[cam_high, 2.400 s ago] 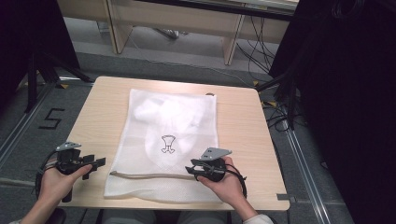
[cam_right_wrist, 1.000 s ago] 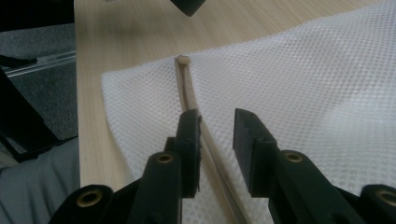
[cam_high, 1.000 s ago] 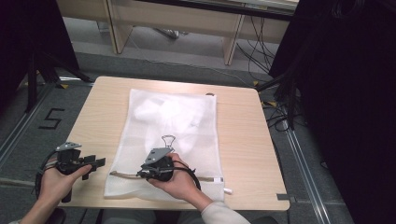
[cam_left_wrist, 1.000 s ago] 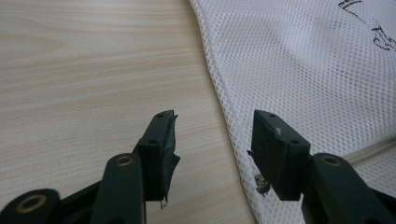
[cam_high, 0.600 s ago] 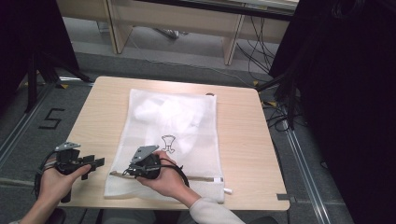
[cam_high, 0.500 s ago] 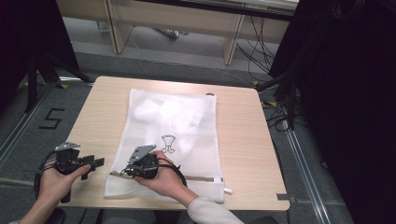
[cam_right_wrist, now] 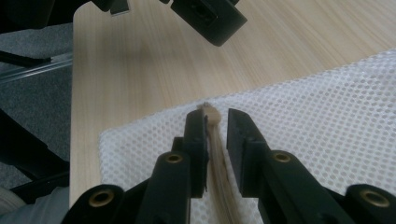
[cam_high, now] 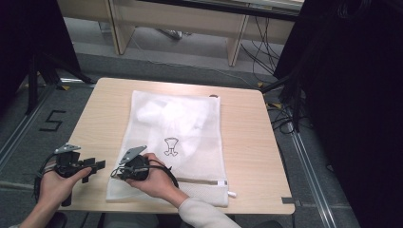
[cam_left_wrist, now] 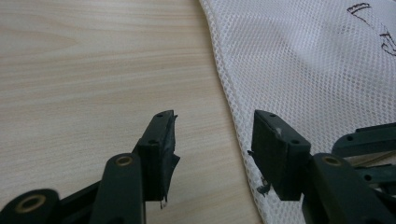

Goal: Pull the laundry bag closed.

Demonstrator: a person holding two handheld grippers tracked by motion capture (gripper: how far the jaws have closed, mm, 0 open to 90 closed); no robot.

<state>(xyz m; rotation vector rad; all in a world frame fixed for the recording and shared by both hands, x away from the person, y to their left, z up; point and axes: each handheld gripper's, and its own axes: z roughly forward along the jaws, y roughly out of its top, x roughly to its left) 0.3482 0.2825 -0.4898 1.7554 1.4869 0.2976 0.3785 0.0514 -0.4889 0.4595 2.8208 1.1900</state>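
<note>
A white mesh laundry bag (cam_high: 190,123) lies flat on the wooden table (cam_high: 247,137), with a beige zipper (cam_high: 199,180) along its near edge. My right gripper (cam_high: 117,173) sits at the bag's near left corner. Its jaws have just been closing and now stand narrow either side of the zipper's end (cam_right_wrist: 211,114), with a thin gap still showing on one side. My left gripper (cam_high: 98,165) rests just left of the bag (cam_left_wrist: 303,70), open and with nothing but bare table between its jaws. In the left gripper view, the left gripper (cam_left_wrist: 212,135) points along the bag's edge.
A black printed mark (cam_high: 170,146) sits in the middle of the bag. The table's near left corner (cam_right_wrist: 81,18) is close to both grippers. Desk legs and cables stand on the floor beyond the far edge (cam_high: 237,47).
My right gripper has slid left along the bag's near edge, from the right end to the left corner, and its jaws have narrowed. The left gripper has stayed put.
</note>
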